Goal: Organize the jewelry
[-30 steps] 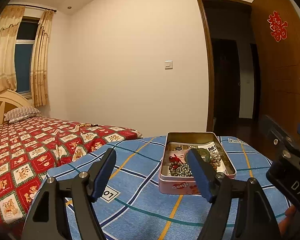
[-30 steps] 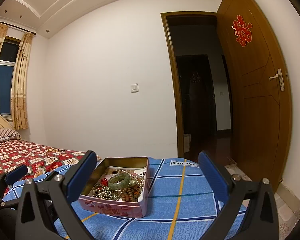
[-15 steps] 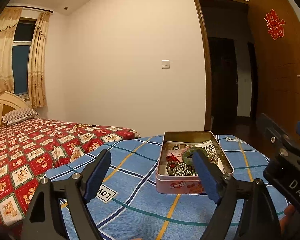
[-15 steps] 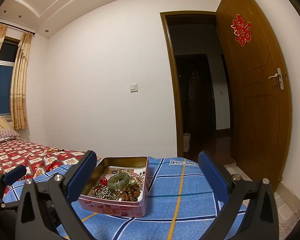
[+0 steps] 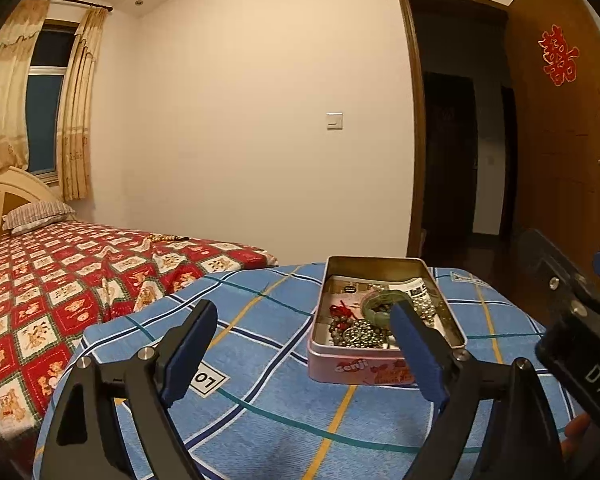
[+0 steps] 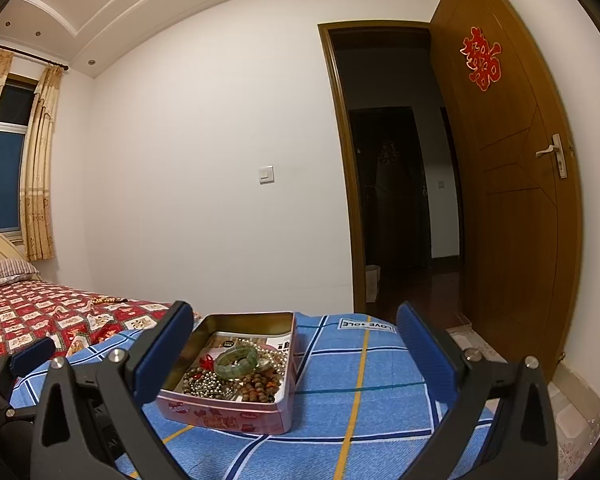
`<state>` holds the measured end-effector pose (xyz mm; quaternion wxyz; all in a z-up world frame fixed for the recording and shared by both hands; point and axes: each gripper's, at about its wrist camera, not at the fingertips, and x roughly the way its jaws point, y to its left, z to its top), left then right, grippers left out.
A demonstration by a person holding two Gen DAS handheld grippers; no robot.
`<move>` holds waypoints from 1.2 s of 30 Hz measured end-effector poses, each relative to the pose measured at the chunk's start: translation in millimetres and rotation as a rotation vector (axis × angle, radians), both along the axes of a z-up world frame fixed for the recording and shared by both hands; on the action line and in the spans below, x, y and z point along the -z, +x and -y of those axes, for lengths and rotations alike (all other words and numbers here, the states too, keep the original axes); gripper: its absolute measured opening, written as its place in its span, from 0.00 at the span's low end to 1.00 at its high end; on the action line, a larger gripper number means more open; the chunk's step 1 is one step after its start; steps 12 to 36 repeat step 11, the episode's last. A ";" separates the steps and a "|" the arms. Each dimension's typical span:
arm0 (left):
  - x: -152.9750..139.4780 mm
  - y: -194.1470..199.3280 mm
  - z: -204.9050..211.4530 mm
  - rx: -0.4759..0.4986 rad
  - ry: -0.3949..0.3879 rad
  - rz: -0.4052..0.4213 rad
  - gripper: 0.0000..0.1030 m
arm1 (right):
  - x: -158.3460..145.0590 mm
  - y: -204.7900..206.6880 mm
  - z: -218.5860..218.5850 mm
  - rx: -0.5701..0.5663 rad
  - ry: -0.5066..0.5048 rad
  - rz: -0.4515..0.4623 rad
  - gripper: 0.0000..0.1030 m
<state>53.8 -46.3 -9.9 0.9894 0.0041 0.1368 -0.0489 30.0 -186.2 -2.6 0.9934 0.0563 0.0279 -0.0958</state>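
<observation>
The left hand-held gripper [image 5: 300,350] has just been opening with nothing in it, the right hand-held gripper [image 6: 296,350] is spread too, and beads look already packed in the pink metal tin [image 6: 236,412].

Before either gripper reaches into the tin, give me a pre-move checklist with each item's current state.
1. Left gripper open and empty: ok; its jaws have just been opening, nothing between them.
2. Right gripper open and empty: ok.
3. Pink tin uncovered, resting flat on the blue plaid cloth: ok.
4. Green bangle lying on top of the beads, reachable: ok.
5. Silver bead strand free of the brown bead strand: cannot tell, they lie heaped together.
6. A sorted place outside the tin for the jewelry: cannot tell, none in view.
</observation>
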 end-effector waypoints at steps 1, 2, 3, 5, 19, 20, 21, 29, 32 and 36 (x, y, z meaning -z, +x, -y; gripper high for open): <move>0.4 0.7 -0.6 0.000 -0.003 -0.004 0.86 | -0.2 0.0 -0.2 0.001 0.000 0.000 1.00; 0.8 1.3 -0.8 -0.003 -0.003 -0.007 0.86 | 0.0 0.1 -0.4 0.001 0.003 -0.001 1.00; 1.1 1.7 -1.0 -0.008 -0.003 -0.010 0.86 | 0.2 0.5 -0.1 -0.002 0.005 -0.004 1.00; 1.3 1.6 -1.0 -0.011 -0.003 -0.010 0.86 | 0.4 1.1 -0.2 0.001 0.005 -0.007 1.00; 0.5 0.1 3.2 -0.010 0.018 0.000 0.86 | 0.6 2.1 1.4 0.008 0.012 -0.014 1.00; 0.5 0.1 3.2 -0.010 0.018 0.000 0.86 | 0.6 2.1 1.4 0.008 0.012 -0.014 1.00; 0.5 0.1 3.2 -0.010 0.018 0.000 0.86 | 0.6 2.1 1.4 0.008 0.012 -0.014 1.00; 0.5 0.1 3.2 -0.010 0.018 0.000 0.86 | 0.6 2.1 1.4 0.008 0.012 -0.014 1.00; 0.5 0.1 3.2 -0.010 0.018 0.000 0.86 | 0.6 2.1 1.4 0.008 0.012 -0.014 1.00; 0.5 0.1 3.2 -0.010 0.018 0.000 0.86 | 0.6 2.1 1.4 0.008 0.012 -0.014 1.00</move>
